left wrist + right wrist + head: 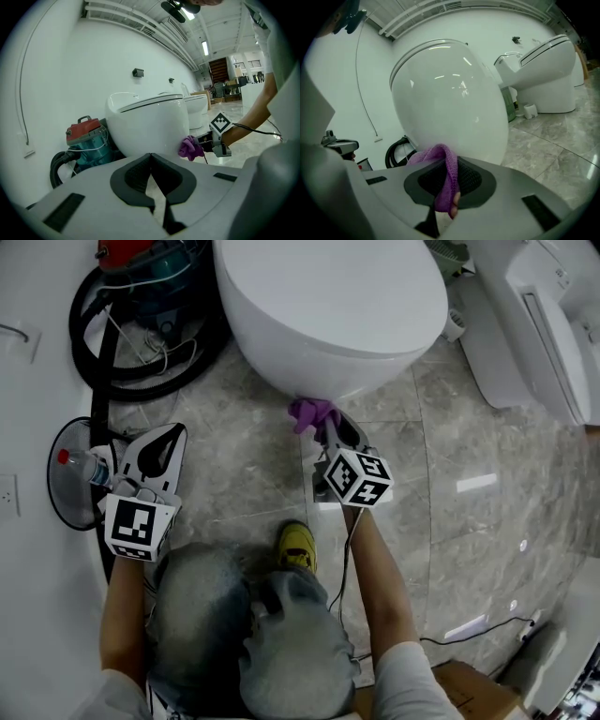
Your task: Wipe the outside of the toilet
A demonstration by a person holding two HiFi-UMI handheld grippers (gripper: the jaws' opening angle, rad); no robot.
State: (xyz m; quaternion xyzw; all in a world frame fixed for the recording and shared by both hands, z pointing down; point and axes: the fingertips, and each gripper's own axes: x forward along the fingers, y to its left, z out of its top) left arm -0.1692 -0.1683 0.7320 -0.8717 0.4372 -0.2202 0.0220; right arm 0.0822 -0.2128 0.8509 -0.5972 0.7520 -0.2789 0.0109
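A white toilet [328, 306] with its lid down fills the top of the head view. A purple cloth [311, 413] is pressed against the lower front of the bowl, with my right gripper [323, 432] shut on it. In the right gripper view the purple cloth [443, 178] hangs between the jaws, right against the toilet [450, 103]. My left gripper [157, 454] hovers over the floor to the left of the bowl, jaws closed together and holding nothing. The left gripper view shows the toilet [150, 124], the cloth [189, 147] and my right gripper [201, 145] from the side.
A red and teal vacuum cleaner [150, 263] with a black hose [94, 343] stands left of the toilet. A small fan [80, 474] lies by the left wall. A second toilet [539, 324] is at right. A cable [487, 626] runs over the grey tiled floor [469, 484]. A yellow shoe [298, 545] shows below.
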